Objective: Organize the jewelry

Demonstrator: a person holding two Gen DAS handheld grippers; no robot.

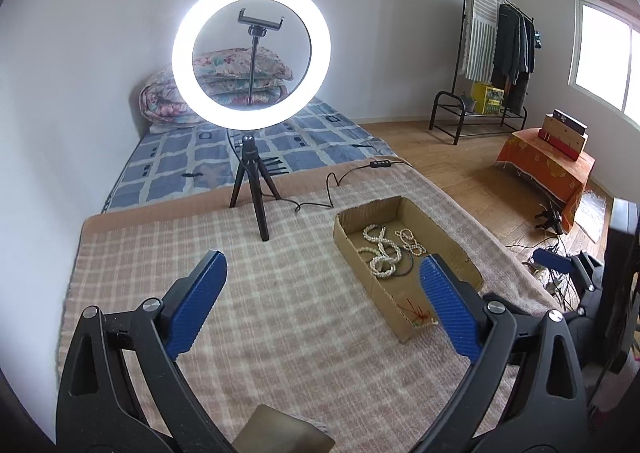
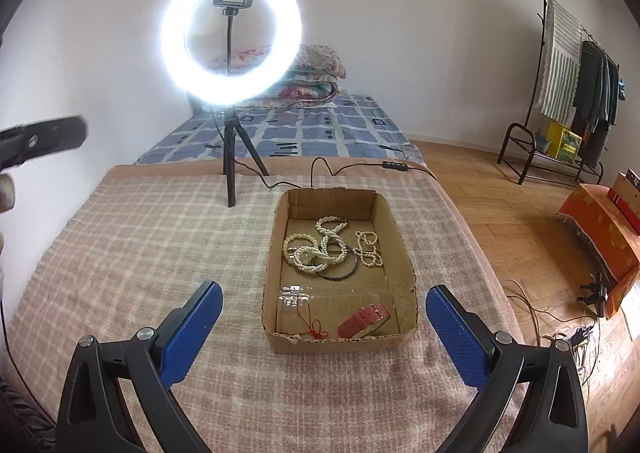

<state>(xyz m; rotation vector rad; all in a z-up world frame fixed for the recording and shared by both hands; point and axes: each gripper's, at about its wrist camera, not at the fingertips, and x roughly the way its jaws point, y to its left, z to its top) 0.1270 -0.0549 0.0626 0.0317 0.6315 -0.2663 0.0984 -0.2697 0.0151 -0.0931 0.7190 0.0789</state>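
Observation:
A shallow cardboard box [image 2: 404,253] [image 1: 452,241] lies on a checked blanket. In it are white pearl necklaces [image 2: 316,249] [image 1: 382,249], a smaller bead string [image 2: 368,249], a dark ring [image 2: 340,273], a red watch strap [image 2: 364,319], a red cord charm [image 2: 316,329] [image 1: 416,311] and a clear plastic bag [image 2: 296,301]. My right gripper [image 2: 324,305] is open and empty, held above the box's near end. My left gripper [image 1: 322,273] is open and empty, left of the box. The right gripper [image 1: 560,259] shows at the right edge of the left wrist view.
A lit ring light on a small tripod [image 2: 230,41] [image 1: 252,53] stands on the blanket behind the box, its cable [image 2: 340,169] running right. A mattress with folded quilts [image 2: 312,69] lies beyond. A clothes rack [image 2: 576,93] and an orange-covered box [image 2: 600,229] stand on the wooden floor at right.

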